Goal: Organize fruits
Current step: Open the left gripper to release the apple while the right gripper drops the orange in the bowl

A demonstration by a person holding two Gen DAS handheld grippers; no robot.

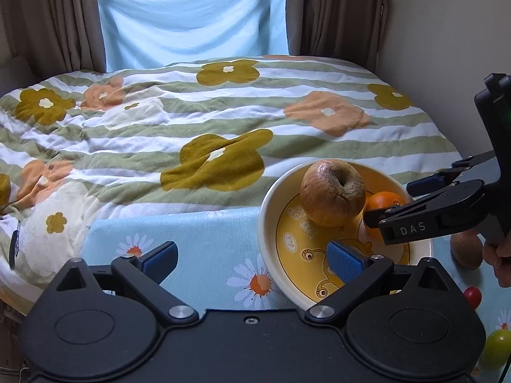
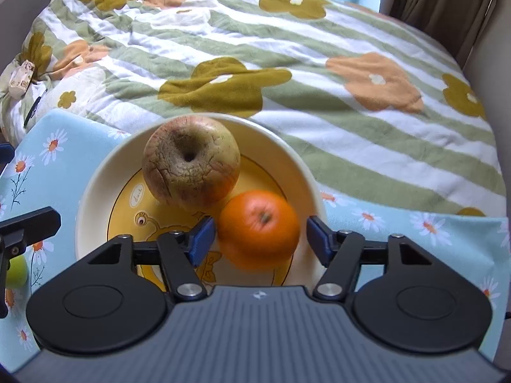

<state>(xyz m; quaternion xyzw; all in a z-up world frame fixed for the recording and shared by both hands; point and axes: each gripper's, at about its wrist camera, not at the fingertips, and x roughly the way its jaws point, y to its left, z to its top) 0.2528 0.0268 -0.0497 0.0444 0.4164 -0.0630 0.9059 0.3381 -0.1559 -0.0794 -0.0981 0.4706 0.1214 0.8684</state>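
Both tongs stood wide open: right tongs (image 2: 260, 239) straddled the orange (image 2: 258, 228) without gripping, left tongs (image 1: 252, 260) held nothing. Behind lay a flowered bed quilt (image 1: 191, 127), then the daisy-print worktop (image 1: 198, 255), the cartoon bowl (image 2: 95, 191) holding a wrinkled apple (image 2: 191, 162) touching the orange, and a kiwi (image 1: 466, 250) beside the bowl.

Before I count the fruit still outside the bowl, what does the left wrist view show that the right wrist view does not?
Only the left wrist view shows a brown kiwi-like fruit and a small red fruit on the daisy cloth, right of the bowl.

Only the right wrist view shows the right tool open around the orange.

Both show the apple and orange in the bowl, and a green fruit outside it.
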